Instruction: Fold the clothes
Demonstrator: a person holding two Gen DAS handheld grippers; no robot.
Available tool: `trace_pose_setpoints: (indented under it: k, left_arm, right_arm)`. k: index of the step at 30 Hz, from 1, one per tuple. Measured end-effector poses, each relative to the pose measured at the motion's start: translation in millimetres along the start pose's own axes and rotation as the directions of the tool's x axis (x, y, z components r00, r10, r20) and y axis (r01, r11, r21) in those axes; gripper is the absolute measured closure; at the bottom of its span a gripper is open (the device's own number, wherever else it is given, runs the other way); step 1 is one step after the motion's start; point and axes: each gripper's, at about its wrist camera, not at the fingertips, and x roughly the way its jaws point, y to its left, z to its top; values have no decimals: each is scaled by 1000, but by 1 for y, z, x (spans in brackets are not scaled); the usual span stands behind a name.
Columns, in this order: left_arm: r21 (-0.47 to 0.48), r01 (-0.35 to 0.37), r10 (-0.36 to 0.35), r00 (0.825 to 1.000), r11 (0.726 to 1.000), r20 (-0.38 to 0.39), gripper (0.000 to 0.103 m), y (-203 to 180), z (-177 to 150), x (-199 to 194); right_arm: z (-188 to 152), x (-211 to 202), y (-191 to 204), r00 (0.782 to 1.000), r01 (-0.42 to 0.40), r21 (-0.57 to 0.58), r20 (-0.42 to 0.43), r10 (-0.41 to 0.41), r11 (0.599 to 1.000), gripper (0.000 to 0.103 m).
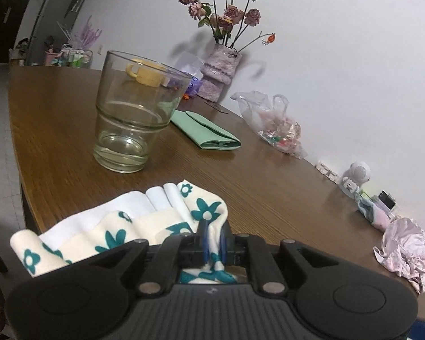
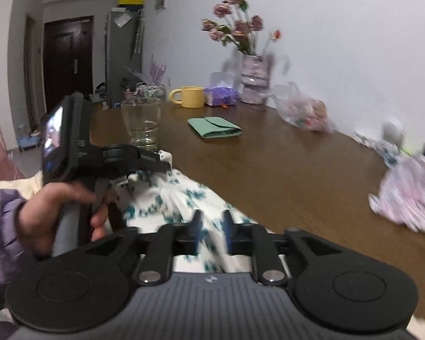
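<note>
A cream garment with teal flowers (image 1: 113, 226) lies bunched at the near edge of the wooden table (image 1: 269, 187). My left gripper (image 1: 214, 240) is shut on a fold of it, the blue pads pinching the fabric. In the right wrist view the same garment (image 2: 167, 198) spreads under both tools. There the left gripper (image 2: 163, 167) is held by a hand (image 2: 65, 209) in a purple sleeve. My right gripper (image 2: 212, 226) stands open, its jaws apart with loose fabric running between them. That view is blurred.
A drinking glass (image 1: 136, 113) stands just beyond the garment. A folded green cloth (image 1: 206, 130), a yellow mug (image 2: 189, 96), a vase of dried roses (image 1: 221, 70) and a plastic bag (image 1: 274, 124) sit further back. A crumpled pink cloth (image 1: 405, 252) lies at the right.
</note>
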Motion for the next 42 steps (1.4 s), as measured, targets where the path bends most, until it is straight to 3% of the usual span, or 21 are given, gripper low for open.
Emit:
trace_pose_setpoints:
  k: [1, 2, 8, 10, 12, 14, 15, 16, 18, 20, 22, 25, 27, 31, 35, 42]
  left_arm:
    - [-5, 6, -6, 1000, 1000, -6, 94, 1, 1, 0]
    - [-9, 11, -11, 1000, 1000, -13, 94, 3, 2, 1]
    - [36, 16, -15, 1000, 999, -26, 93, 1, 5, -6]
    - [20, -3, 2, 999, 1000, 46, 90, -1, 8, -25]
    - [58, -6, -2, 990, 998, 138, 81, -10, 9, -45]
    - [190, 31, -64, 984, 981, 167, 73, -29, 8, -57]
    - [253, 69, -104, 987, 965, 125, 72, -38, 7, -57]
    - [295, 115, -141, 988, 949, 70, 72, -45, 4, -53]
    - [344, 147, -155, 988, 928, -6, 72, -53, -8, -44]
    - [384, 145, -136, 989, 912, -52, 73, -57, -21, -36]
    - [402, 125, -112, 992, 907, -55, 73, -56, -31, -31]
    - [426, 100, -97, 995, 899, -29, 72, -55, -39, -29]
    - [432, 77, -76, 997, 898, -18, 72, -57, -42, -29]
    - [445, 25, -31, 1000, 895, 6, 73, -66, -47, -26]
    - [447, -7, 7, 1000, 895, 0, 74, -78, -45, -17]
    - [447, 14, 14, 998, 894, -59, 77, -93, -38, 4]
  right_arm:
    - [2, 13, 4, 1000, -15, -20, -17, 15, 1000, 80]
    - [2, 21, 8, 999, -16, -31, -37, 15, 999, 101]
    - [-9, 32, 20, 995, -22, -14, -101, 21, 1000, 101]
    - [-14, 36, 19, 995, -3, 2, -99, 3, 1000, 101]
    - [-18, 34, 22, 996, 16, 2, -86, -16, 1000, 99]
    - [-18, 25, 26, 996, 39, -21, -80, -41, 999, 93]
    - [-18, 12, 23, 997, 51, -11, -57, -52, 999, 90]
    - [-17, -5, 18, 998, 63, 10, -25, -62, 998, 78]
    - [-19, -40, 3, 994, 106, 62, 33, -108, 992, 66]
    - [-28, -66, -24, 964, 257, 128, 28, -263, 958, 67]
    - [-42, -82, -50, 916, 397, 187, -20, -401, 898, 68]
    - [-73, -87, -85, 831, 556, 245, -169, -529, 794, 93]
    - [-97, -95, -85, 794, 607, 257, -218, -567, 752, 94]
    - [-125, -111, -62, 738, 674, 270, -208, -642, 687, 95]
    - [-128, -109, -62, 704, 709, 259, -206, -679, 656, 96]
    - [-131, -109, -108, 691, 711, 383, -226, -687, 590, 97]
